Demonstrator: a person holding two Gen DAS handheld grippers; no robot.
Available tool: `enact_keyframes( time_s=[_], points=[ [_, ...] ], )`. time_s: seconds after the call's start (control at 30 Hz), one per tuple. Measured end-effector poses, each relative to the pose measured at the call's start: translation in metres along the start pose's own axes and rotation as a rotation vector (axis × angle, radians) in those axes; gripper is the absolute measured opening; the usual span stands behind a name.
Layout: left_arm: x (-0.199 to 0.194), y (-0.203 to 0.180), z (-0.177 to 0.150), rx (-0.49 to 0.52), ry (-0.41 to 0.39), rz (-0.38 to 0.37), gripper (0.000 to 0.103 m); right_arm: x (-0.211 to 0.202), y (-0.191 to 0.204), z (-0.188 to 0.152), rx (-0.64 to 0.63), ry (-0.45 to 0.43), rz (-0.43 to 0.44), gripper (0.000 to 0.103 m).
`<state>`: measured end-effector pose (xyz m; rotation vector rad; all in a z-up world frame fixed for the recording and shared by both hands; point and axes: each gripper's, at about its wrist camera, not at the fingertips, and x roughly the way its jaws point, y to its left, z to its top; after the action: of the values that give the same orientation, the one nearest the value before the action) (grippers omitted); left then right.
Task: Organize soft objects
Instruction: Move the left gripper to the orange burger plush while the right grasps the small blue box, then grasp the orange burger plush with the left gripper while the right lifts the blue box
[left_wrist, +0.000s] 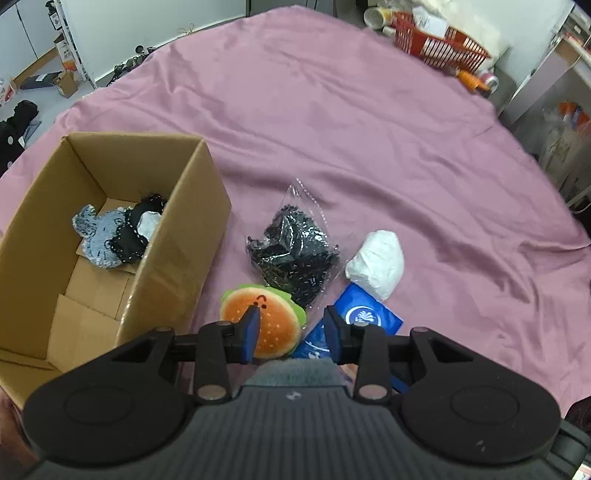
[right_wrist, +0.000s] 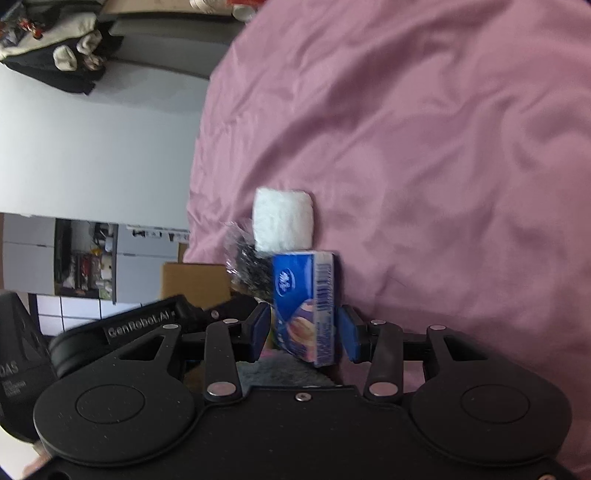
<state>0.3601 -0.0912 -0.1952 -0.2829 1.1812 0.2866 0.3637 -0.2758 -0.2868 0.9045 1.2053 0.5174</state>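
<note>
Spreading under everything is the pink sheet (left_wrist: 369, 129), with the cardboard box (left_wrist: 177, 258) standing at its left side. The left gripper (left_wrist: 291, 328) hovers above the burger plush (left_wrist: 269, 325), jaws apart and empty. The right gripper (right_wrist: 304, 330), rolled sideways, has its jaws apart around the blue tissue pack (right_wrist: 306, 299), not clearly touching it.

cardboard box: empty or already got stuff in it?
Partly filled. The open cardboard box holds a grey and black fabric bundle at its far end; the near floor is bare.
</note>
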Motion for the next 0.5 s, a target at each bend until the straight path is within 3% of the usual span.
enact_keyframes(
  time_s=[0.23,0.33,0.5],
  points=[
    [0.02,0.0,0.005,-0.014,0.07,0.048,0.042,0.003,-0.002,-0.001,-0.017,0.022,0.004,0.042],
    [0.028,-0.002,0.004,0.001,0.071,0.098,0.045,0.003,-0.005,-0.002,-0.026,0.02,-0.008,0.03],
    [0.036,-0.004,0.003,-0.002,0.063,0.103,0.045,0.0,-0.004,-0.002,-0.036,0.0,-0.01,0.024]
  ],
)
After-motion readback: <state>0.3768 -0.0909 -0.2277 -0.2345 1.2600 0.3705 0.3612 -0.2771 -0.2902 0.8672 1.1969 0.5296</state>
